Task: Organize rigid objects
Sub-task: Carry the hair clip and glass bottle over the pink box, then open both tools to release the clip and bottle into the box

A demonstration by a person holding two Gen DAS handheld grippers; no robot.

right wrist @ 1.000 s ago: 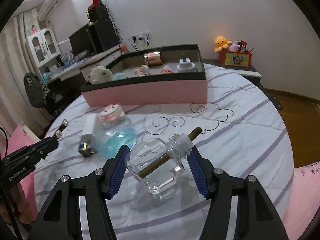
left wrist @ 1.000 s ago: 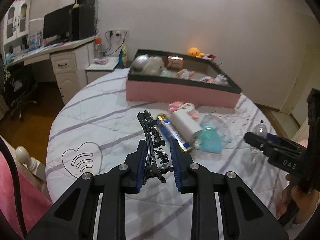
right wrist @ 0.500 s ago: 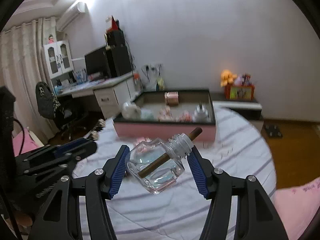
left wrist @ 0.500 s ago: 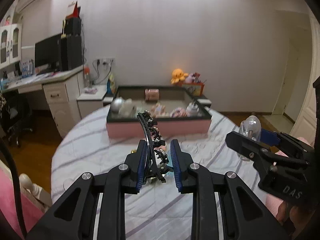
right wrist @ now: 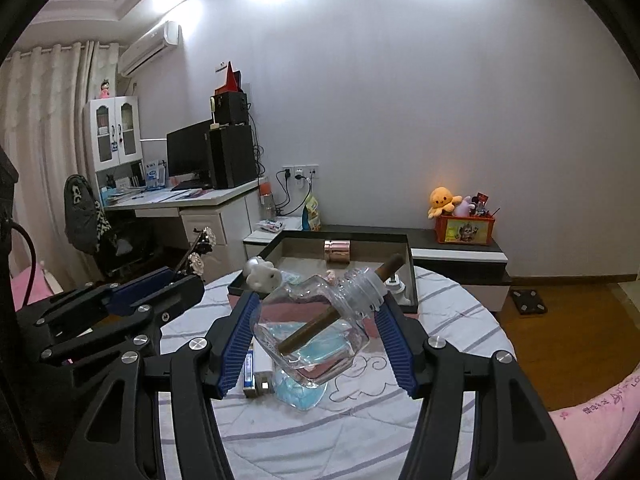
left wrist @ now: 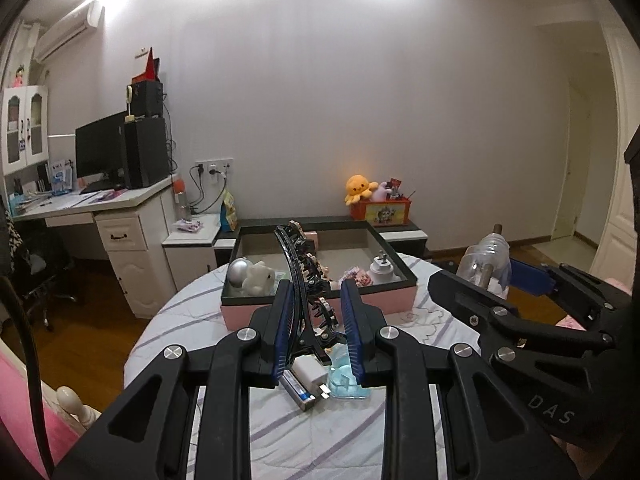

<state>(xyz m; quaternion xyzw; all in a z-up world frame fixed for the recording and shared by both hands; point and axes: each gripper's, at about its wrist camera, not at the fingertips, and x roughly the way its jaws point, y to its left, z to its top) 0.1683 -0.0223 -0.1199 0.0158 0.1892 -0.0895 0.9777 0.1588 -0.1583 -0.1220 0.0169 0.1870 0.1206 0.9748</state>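
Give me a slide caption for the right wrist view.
Right tongs hold a clear glass bottle with a brown stick above the table, facing the pink tray.

Left gripper [left wrist: 316, 322]: raised above the table [left wrist: 192, 320], jaws clamped on a hair clip [left wrist: 304, 276]. Right gripper [right wrist: 320, 332]: raised above the table, clamped on a glass bottle [right wrist: 316, 332].

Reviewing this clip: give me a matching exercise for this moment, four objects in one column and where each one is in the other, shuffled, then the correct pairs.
Objects:
1. black hair clip
2. clear glass bottle
3. white plush toy
4. white charger

Places:
A. lying on the table, in front of the tray
B. held in the right gripper
C. inside the pink tray, near its left corner
D. held in the left gripper

Pairs: 1-D, 2-B, 3-C, 4-A
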